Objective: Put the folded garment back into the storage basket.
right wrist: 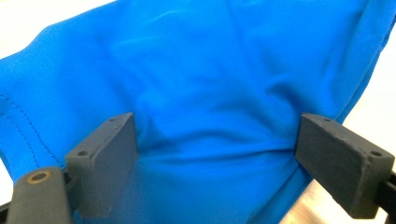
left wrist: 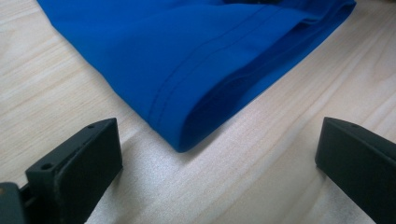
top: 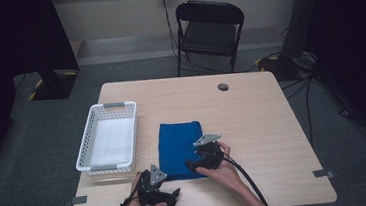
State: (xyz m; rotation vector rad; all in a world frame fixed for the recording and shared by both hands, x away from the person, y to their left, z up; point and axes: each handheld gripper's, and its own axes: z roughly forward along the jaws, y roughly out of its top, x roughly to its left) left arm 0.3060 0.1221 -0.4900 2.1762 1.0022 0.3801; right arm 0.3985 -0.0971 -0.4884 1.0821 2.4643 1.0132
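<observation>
Hiding the blue cloth (top: pixel 177 146) near edge: right gripper (top: pixel 196 163).

The high view is looking forward and down from above the person's side of the wooden table (top: pixel 253 122), taking in the whole top, the folding chair (top: pixel 209 30) beyond it and the grey floor around. The left gripper view is sitting low and very near the table, facing a folded corner of the blue cloth (left wrist: pixel 196 60). The right gripper view is hovering right over that cloth (right wrist: pixel 210 79), pressed close. All three views are sharing the cloth (top: pixel 180 148).
</observation>
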